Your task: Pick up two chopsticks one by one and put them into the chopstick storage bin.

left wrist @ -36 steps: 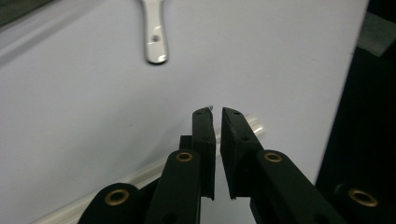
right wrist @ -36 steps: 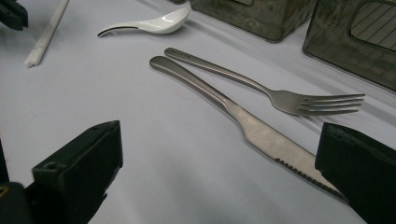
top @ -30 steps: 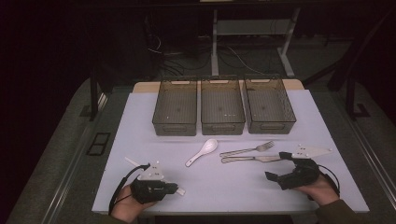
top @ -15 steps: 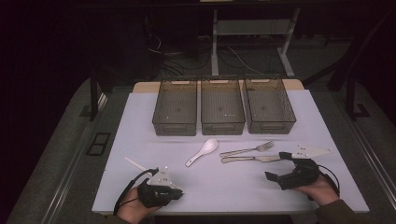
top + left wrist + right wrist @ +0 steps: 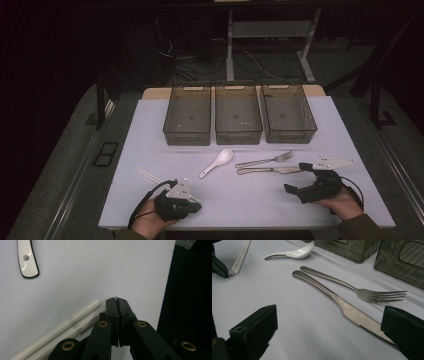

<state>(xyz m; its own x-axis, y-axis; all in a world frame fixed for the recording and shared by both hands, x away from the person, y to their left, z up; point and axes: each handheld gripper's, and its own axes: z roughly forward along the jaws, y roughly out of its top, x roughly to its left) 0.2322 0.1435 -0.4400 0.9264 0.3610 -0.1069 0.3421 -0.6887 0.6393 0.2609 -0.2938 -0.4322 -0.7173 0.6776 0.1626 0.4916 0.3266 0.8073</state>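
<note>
White table cover [image 5: 150, 125]: plain, matte, spread over the tabletop.

Three bins [image 5: 238, 114]: smoky translucent plastic, rectangular, set side by side in a row at the far edge.

Right gripper [image 5: 301, 177]: black, jaws standing wide apart with nothing between them; in its own view the knife's serrated tip lies just beside one jaw.

Left gripper [image 5: 117, 300]: black, jaws pressed together with nothing between them, resting just beside the chopsticks at the near left of the table.

Knife [image 5: 342, 302]: brushed steel, serrated blade, lying flat alongside the fork.

Fork [image 5: 362, 292]: brushed steel, four tines, handle crossing close to the knife's handle.

Chopsticks [image 5: 65, 326]: one pair, white, glossy, round, lying parallel and touching, faint embossed marks near one end.

Spoon [image 5: 218, 162]: white ceramic soup type, between chopsticks and fork.
</note>
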